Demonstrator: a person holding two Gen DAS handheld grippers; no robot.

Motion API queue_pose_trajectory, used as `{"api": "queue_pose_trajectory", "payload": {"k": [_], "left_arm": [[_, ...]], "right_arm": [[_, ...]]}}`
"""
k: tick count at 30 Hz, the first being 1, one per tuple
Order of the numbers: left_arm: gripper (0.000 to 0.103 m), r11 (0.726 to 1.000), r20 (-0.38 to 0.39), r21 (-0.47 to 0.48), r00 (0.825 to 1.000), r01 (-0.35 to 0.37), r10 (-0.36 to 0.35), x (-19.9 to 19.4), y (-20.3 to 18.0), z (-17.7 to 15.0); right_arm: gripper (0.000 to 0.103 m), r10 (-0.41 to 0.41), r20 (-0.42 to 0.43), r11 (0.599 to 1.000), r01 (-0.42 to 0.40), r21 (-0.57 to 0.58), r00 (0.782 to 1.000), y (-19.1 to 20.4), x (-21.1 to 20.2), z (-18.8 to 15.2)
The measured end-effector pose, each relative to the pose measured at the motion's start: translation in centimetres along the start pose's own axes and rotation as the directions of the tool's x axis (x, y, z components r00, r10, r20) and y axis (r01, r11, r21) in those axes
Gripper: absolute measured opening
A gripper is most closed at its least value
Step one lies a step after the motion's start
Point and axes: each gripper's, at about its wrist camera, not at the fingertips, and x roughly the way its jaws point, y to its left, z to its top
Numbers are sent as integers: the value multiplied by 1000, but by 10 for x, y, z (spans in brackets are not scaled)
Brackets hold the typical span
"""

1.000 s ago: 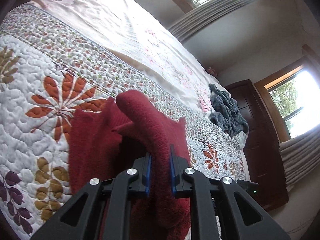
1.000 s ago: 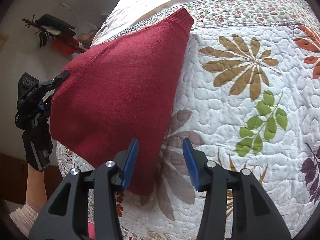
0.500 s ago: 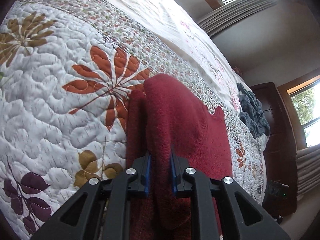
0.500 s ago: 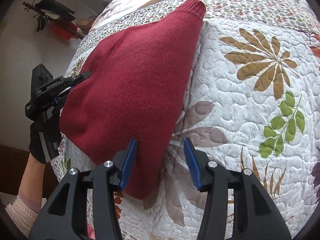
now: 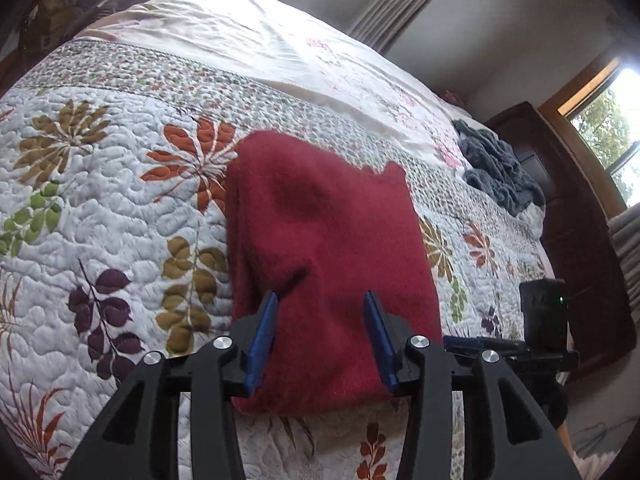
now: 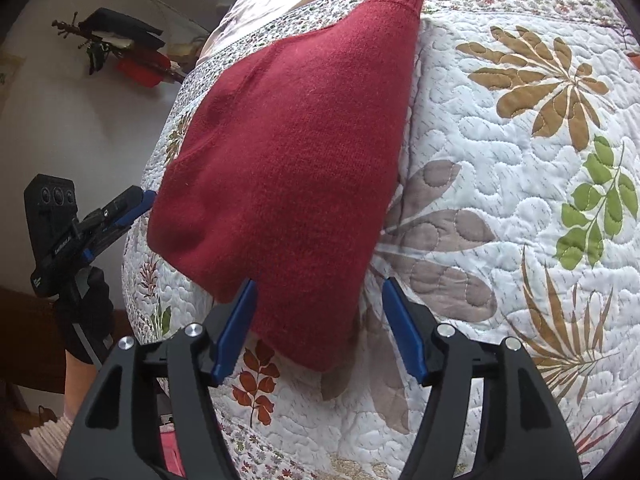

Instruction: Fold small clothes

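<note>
A leaf-patterned quilt (image 5: 100, 208) is spread over the bed. At the quilt's far edge a pale floral sheet (image 5: 248, 44) is seen; a crumpled grey blanket (image 5: 496, 172) is heaped at its far right corner, near a dark wooden dresser (image 5: 576, 232).

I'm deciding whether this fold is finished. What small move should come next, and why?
Probably lift both grippers clear and check the fold. The left gripper and right gripper are both open, neither pinching the red garment, which lies doubled on the quilt. A dent and crease show on top, so a light smoothing press might follow.
</note>
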Motion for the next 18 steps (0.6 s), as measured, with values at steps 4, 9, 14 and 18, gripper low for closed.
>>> {"api": "queue_pose_trajectory", "payload": {"k": [4, 9, 14, 18], "left_arm": [[43, 999, -54, -27, 997, -47, 46, 21, 10, -14], [10, 992, -89, -125, 996, -1, -10, 33, 33, -22], [7, 979, -43, -186, 994, 86, -96, 11, 42, -23], [7, 978, -63, -195, 994, 79, -93, 14, 53, -31]], "right_arm": [[65, -2, -25, 999, 3, 36, 1000, -7, 13, -4], [32, 58, -71, 997, -53, 62, 996, -9, 28, -2], [21, 52, -53, 999, -52, 18, 997, 5, 7, 0], [20, 8, -64, 1000, -9, -12, 998, 7, 5, -3]]}}
